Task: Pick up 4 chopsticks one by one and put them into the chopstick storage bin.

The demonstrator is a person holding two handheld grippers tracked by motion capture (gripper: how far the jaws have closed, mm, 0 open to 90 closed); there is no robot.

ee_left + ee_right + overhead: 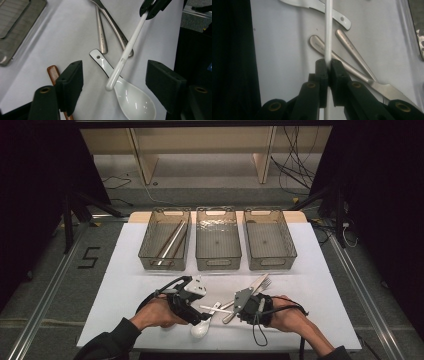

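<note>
White plastic chopstick (328, 30) sits clamped between the closed jaws of the right gripper (328, 66), lifted over the cutlery pile near the table's (125, 265) front edge. Sorting looks barely begun: the left bin (165, 239) holds a pair of chopsticks, the middle bin (218, 239) and right bin (269, 240) look empty, while spoon (130, 97), knife (352, 71) and fork (265, 284) wait. The left gripper (113, 82) hangs over the spoon, jaws apart, gripping nothing. Its view adds a wooden handle (53, 73).
</note>
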